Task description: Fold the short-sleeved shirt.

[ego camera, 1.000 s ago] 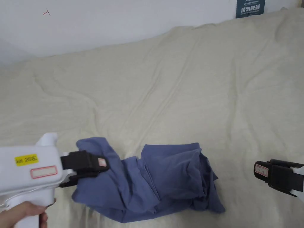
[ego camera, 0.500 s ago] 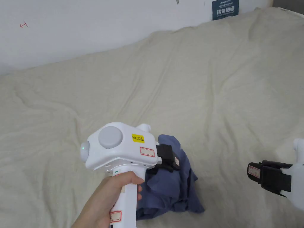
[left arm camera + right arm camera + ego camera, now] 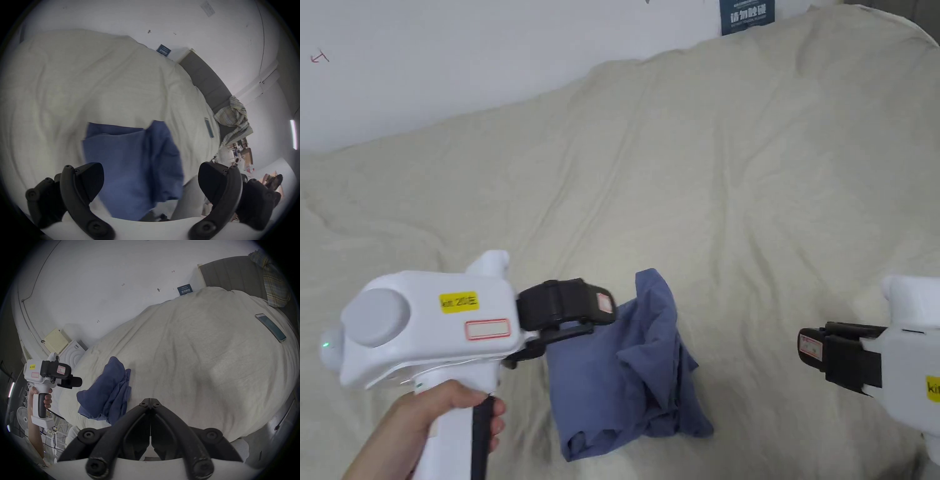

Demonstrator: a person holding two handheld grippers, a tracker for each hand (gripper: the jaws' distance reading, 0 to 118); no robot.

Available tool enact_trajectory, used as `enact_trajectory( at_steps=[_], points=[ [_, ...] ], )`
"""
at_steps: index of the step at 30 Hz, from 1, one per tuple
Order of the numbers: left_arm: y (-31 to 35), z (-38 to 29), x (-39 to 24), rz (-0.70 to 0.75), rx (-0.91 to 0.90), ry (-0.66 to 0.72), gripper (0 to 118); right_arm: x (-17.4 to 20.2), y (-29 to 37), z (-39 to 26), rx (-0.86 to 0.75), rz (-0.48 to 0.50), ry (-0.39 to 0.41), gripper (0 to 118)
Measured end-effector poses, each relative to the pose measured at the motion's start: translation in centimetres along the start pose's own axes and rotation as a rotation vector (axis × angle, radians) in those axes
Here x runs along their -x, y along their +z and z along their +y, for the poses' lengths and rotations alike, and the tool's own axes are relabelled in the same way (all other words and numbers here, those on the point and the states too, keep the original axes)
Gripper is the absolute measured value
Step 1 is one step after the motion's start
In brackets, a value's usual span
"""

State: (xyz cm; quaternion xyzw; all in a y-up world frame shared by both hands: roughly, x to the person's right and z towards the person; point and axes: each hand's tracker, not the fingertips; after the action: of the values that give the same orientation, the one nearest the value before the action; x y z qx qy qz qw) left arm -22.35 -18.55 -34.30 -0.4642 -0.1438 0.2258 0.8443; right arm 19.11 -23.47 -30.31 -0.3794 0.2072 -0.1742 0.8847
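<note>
Head view first: we've got the blue shirt (image 3: 625, 369) bunched in a heap on the cream bedspread (image 3: 737, 187), near the front edge, its long axis running roughly away from us. Our left gripper (image 3: 584, 312) sits right at the shirt's upper left edge, so it's clearly the nearer one. The right gripper (image 3: 815, 350) hangs well apart, off to the shirt's right.

In the left gripper view, the jaws are spread wide with nothing pinched, and the shirt (image 3: 133, 162) lies straight ahead between them, a bit blurred.

In the right gripper view, our own jaws are pressed together, empty. The shirt (image 3: 107, 391) lies ahead and to the left, with the left gripper (image 3: 76, 382) beyond it, apart from the cloth.

Versus a second ago, the shirt was spread wide side to side with the left jaws at its left end; now it's gathered into a narrower pile.
</note>
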Motion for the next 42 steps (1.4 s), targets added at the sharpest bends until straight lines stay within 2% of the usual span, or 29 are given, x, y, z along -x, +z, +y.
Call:
enact_trajectory(
  at_steps=[1, 2, 3, 4, 8, 10, 14, 21, 24, 26, 29, 31, 35, 39, 42],
  points=[
    [0.0, -0.3, 0.1, 0.041, -0.008, -0.002, 87, 0.0, 0.0, 0.0, 0.0, -0.001, -0.002, 0],
    [-0.3, -0.4, 0.4, 0.078, 0.002, 0.001, 59, 0.0, -0.1, 0.0, -0.001, 0.004, -0.005, 0],
    [-0.8, -0.6, 0.6, 0.099, 0.009, -0.003, 21, 0.0, -0.1, 0.0, -0.003, 0.009, -0.008, 0],
    [-1.5, -0.9, 0.8, 0.112, 0.019, -0.015, 12, -0.1, -0.1, 0.0, -0.004, 0.012, -0.013, 0],
    [-4.3, -2.1, -0.2, 0.046, 0.054, -0.027, 12, -0.1, -0.1, -0.1, -0.001, 0.015, -0.004, 0],
    [-5.2, -2.2, -1.5, 0.012, 0.044, -0.096, 12, -0.5, -0.1, -0.1, 0.004, 0.01, -0.002, 0],
    [-7.7, -2.1, -3.9, 0.023, 0.097, -0.12, 12, -1.5, -0.1, -0.1, 0.007, -0.01, -0.03, 0],
    [-12.5, -3.4, -8.5, -0.01, 0.207, -0.245, 12, -3.0, 0.4, -0.3, 0.006, -0.051, -0.065, 0],
    [-13.5, -4.0, -10.2, -0.007, 0.21, -0.298, 12, -3.2, 0.6, -0.3, 0.006, -0.054, -0.067, 0],
    [-13.8, -4.5, -10.9, -0.116, 0.263, -0.299, 12, -3.0, 0.6, -0.1, 0.011, -0.063, -0.057, 0],
    [-12.1, -5.0, -11.1, -0.123, 0.236, -0.329, 12, -2.4, 0.9, 0.1, 0.005, -0.067, -0.037, 0],
    [-10.1, -4.7, -10.2, -0.126, 0.196, -0.319, 12, -1.9, 0.9, 0.3, 0.003, -0.051, -0.026, 0],
    [-3.9, -3.8, -5.7, -0.114, 0.041, -0.19, 12, 0.5, -0.1, 0.7, 0.004, -0.045, 0.031, 0],
    [1.4, -3.6, 0.8, -0.084, -0.106, -0.026, 12, 4.5, -2.7, 1.2, 0.005, -0.012, 0.098, 0],
    [3.5, -4.4, 4.5, -0.07, -0.137, 0.072, 12, 8.2, -5.8, 1.5, 0.022, 0.028, 0.173, 0]
  ],
)
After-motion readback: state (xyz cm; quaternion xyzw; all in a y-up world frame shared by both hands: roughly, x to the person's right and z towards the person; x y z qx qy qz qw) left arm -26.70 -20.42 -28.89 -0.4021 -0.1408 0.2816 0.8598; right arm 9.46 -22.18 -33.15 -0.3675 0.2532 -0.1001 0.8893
